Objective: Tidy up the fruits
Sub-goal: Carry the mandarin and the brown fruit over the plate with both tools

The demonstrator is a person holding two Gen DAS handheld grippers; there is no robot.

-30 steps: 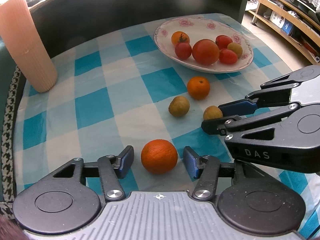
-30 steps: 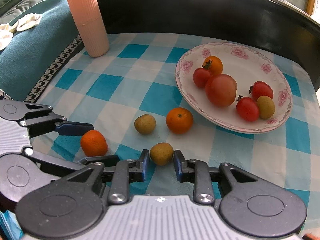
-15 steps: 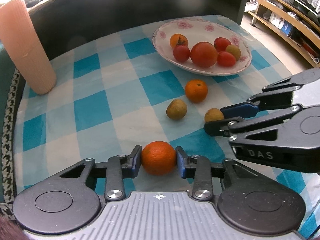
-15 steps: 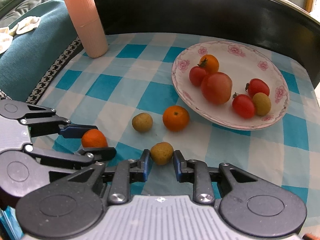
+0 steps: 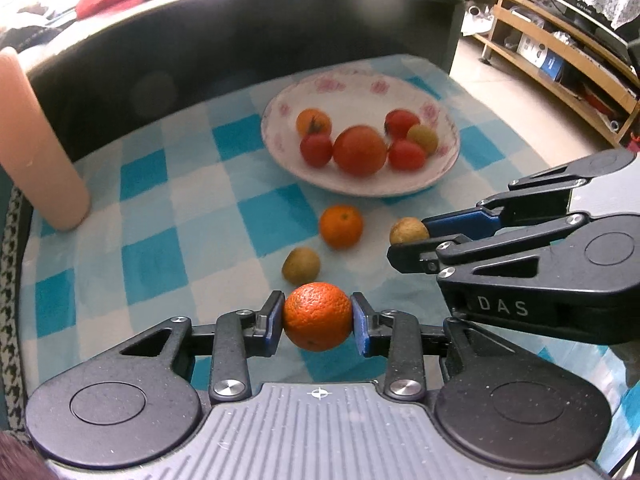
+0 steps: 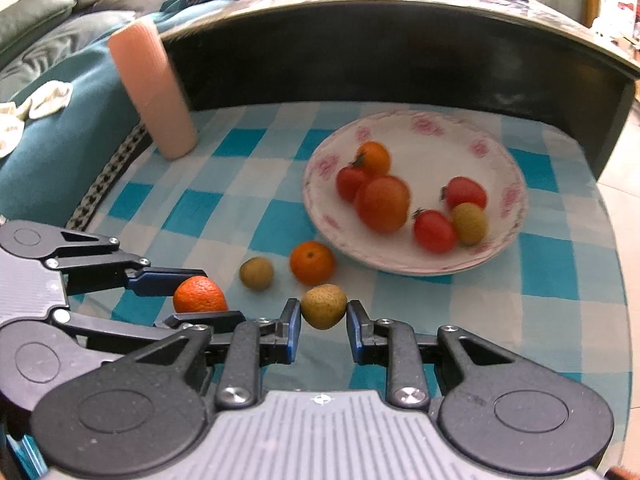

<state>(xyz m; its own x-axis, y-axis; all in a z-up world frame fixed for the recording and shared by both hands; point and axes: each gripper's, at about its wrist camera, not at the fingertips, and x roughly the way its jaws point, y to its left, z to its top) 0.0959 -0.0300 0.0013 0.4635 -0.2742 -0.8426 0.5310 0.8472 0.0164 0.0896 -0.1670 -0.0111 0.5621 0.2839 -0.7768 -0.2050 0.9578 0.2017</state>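
Near the tabletop's front edge, the left tongs (image 5: pixel 318 317), open a second earlier, had clamped the orange (image 5: pixel 318 316); the right tongs (image 6: pixel 323 307) gripped a brownish-green fruit (image 6: pixel 323 306), both raised.

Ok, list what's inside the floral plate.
The floral plate holds six fruits: one large tomato, three small red tomatoes, one orange tomato and one yellowish-brown fruit. Anything beneath or behind the large tomato is hidden.
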